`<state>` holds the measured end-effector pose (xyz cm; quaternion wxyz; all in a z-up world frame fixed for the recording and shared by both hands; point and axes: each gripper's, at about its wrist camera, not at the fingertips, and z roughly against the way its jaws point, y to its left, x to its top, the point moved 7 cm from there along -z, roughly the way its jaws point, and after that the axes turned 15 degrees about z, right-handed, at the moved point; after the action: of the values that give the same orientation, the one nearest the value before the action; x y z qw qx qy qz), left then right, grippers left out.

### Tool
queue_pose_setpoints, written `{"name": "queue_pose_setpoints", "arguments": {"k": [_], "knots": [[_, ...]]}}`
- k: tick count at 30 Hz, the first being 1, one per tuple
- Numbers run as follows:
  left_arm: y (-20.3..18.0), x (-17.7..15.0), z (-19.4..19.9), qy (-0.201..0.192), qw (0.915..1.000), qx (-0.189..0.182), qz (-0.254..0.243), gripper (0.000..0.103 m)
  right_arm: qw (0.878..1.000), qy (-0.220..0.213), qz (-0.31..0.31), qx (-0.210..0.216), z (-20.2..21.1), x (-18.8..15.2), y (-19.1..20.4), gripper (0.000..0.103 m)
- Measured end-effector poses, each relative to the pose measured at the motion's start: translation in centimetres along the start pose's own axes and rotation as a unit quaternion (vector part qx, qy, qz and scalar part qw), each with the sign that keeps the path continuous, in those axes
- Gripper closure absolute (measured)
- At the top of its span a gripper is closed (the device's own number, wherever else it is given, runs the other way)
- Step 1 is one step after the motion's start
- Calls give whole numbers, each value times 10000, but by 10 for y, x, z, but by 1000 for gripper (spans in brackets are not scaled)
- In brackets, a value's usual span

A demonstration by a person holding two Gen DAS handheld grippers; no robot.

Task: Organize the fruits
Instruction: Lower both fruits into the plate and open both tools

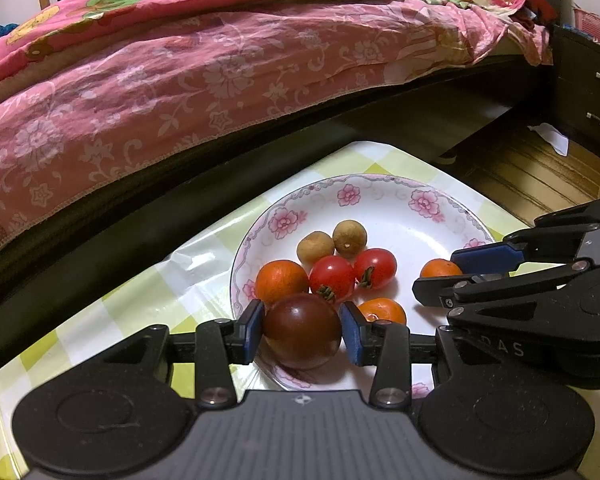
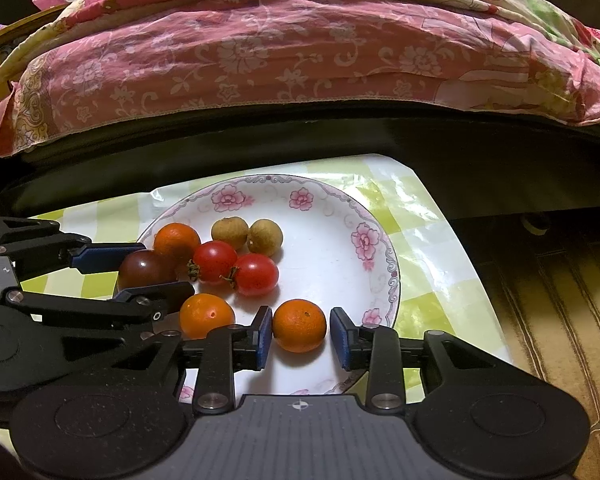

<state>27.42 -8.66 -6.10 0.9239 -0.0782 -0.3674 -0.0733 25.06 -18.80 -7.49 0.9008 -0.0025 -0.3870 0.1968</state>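
fruits sit together on the flowered plate (image 2: 374,240) at the table's edge by the bed, and each gripper brackets one. left gripper (image 1: 303,330) has the dark tomato (image 1: 302,330) squarely between its blue pads; they look to be just touching its sides, though i cannot tell if they press. right gripper (image 2: 300,334) straddles a small orange (image 2: 299,325), with a clear gap at the right pad and barely any at the left, so nothing is gripped there. both fruits lie dead ahead of their tools, near the plate's front rim. round as they are, no axis matters; each hand is nearest its own fruit.
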Motion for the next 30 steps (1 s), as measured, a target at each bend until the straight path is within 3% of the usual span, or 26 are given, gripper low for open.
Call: {"name": "queue_pose_setpoints", "arguments": {"k": [30], "knots": [[0, -1, 10, -86, 10000, 6, -23, 46, 10000, -75, -26, -43, 7, -3, -2, 70]]}}
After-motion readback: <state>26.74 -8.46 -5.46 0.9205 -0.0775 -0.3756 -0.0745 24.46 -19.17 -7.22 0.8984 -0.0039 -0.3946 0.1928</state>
